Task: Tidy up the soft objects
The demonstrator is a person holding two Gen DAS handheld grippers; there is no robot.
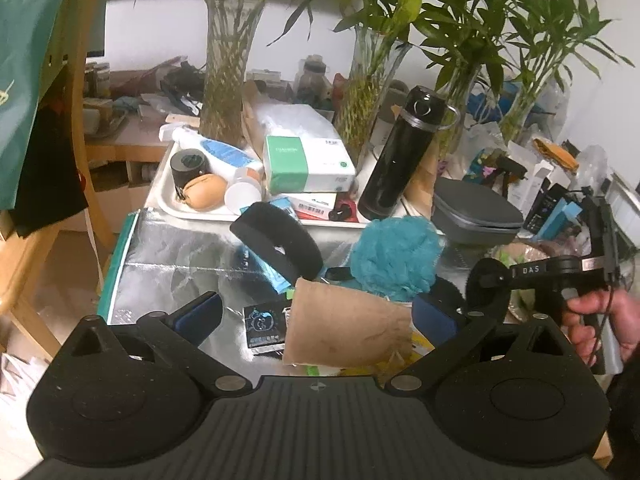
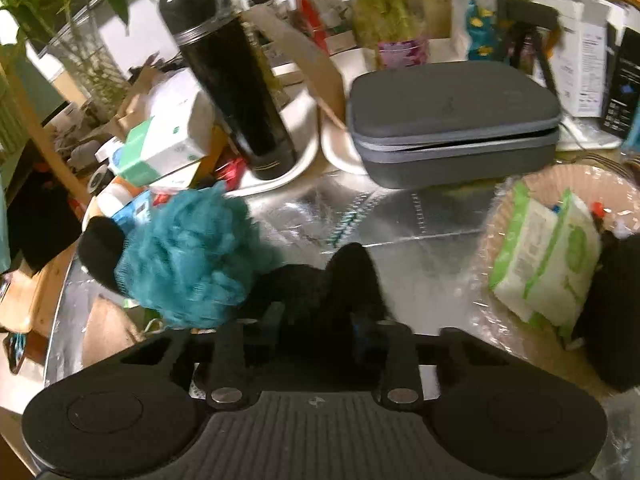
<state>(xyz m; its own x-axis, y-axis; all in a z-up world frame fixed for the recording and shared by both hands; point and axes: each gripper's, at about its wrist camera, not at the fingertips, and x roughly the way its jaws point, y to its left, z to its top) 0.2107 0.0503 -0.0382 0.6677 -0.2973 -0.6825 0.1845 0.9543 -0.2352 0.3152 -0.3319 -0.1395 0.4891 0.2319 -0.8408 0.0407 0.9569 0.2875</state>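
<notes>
My left gripper point(image 1: 318, 308) is open above a tan soft cloth point(image 1: 348, 328) that lies on the silver foil mat point(image 1: 180, 256); its blue pads point(image 1: 202, 310) stand clear of the cloth. Behind it sit a teal mesh puff point(image 1: 394, 256) and a black foam piece point(image 1: 276, 238). To the right, a hand point(image 1: 592, 320) holds my right gripper point(image 1: 490, 280). In the right wrist view the right gripper point(image 2: 318, 320) is shut on a black fluffy piece point(image 2: 348, 276), with the teal puff point(image 2: 188, 256) just to its left.
A woven basket point(image 2: 516, 196) with packs of wet wipes point(image 2: 540, 256) stands at the right. A grey zip case point(image 2: 452, 120), a tall black flask point(image 2: 236, 92), a white tray point(image 1: 172, 204) of clutter and glass vases with plants point(image 1: 228, 80) line the back. A wooden chair point(image 1: 80, 120) stands at the left.
</notes>
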